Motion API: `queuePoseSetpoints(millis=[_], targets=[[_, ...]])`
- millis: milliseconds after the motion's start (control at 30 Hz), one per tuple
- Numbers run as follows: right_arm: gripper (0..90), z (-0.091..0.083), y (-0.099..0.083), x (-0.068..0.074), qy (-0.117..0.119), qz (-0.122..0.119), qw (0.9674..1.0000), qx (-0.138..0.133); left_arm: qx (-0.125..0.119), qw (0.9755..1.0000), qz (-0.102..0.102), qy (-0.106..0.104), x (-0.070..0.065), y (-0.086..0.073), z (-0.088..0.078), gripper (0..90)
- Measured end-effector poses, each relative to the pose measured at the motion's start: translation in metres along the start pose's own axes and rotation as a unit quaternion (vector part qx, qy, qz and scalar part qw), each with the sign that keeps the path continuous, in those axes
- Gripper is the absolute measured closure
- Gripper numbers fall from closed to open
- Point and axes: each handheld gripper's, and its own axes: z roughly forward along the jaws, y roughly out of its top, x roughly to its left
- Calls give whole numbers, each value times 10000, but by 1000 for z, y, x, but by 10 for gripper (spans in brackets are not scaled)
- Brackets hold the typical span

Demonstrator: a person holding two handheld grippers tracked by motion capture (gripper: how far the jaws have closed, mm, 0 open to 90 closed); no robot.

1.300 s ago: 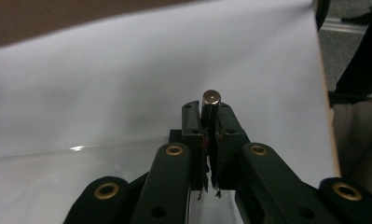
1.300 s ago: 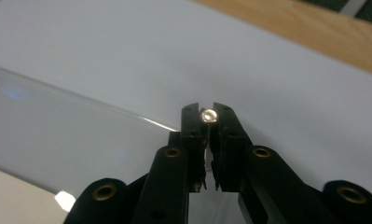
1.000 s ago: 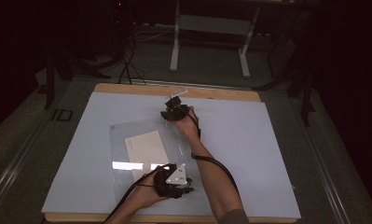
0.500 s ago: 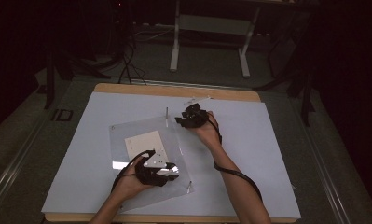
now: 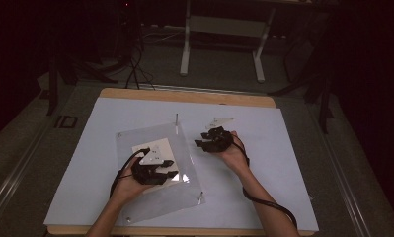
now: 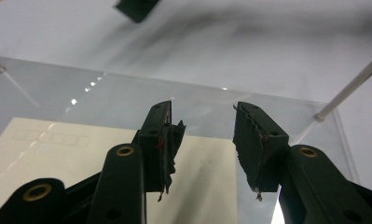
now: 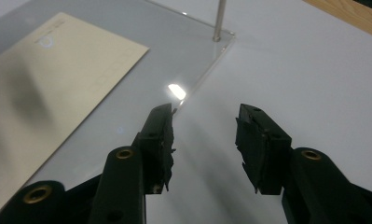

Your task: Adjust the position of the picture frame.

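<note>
Both grippers empty, jaws just opened wider: left gripper (image 5: pixel 171 168) over clear acrylic plate (image 5: pixel 135 207) and card (image 5: pixel 160 146), right gripper (image 5: pixel 200 138) beside plate edge. Likely repositioning step; next: pick grip point.

Dim lab (cabled floor (image 5: pixel 135 69), bench legs (image 5: pixel 187 44))

The only readable sign is a marking on the floor (image 5: pixel 34 148) left of the desk (image 5: pixel 184 96), which looks like the letters "ID" (image 5: pixel 65 121). The cream card (image 7: pixel 44 93) under the clear sheet (image 5: pixel 150 136) bears faint pale print and a small ring, too faint to read.
</note>
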Motion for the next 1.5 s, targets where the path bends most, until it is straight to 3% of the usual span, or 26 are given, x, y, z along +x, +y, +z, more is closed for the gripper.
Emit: queuePoseSetpoints(millis=[167,400,567,633,667,767,1033,1300,1400,1433,1500], targets=[[549,-12,-11,9,65,-118,9999,-19,-51,9999,-128,52,7,-1,-1,573],[549,-30,-34,19,172,-148,9997,-12,17,9997,-130,227,24,8,-3,587],[548,-44,-47,23,226,-109,9996,-116,17,9988,-259,417,42,17,-3,588],[548,-49,-51,25,252,-113,9995,-158,-74,9972,-364,650,50,20,-1,601],[548,-49,-51,25,252,-113,9995,-158,-74,9972,-364,650,50,20,-1,603],[548,-58,-61,33,361,-61,9989,-280,-93,9961,-504,715,60,19,3,606],[557,-64,-77,46,501,-133,9984,-227,79,9946,-692,774,79,22,19,592],[556,-69,-85,56,614,-245,9977,-152,246,9928,-806,853,95,27,39,594],[556,-69,-86,59,665,-302,9972,-145,277,9916,-876,914,102,30,47,597],[556,-70,-87,61,692,-318,9970,-166,276,9901,-976,973,108,30,51,601],[556,-71,-87,62,692,-327,9969,-174,276,9901,-976,973,108,30,51,604]])
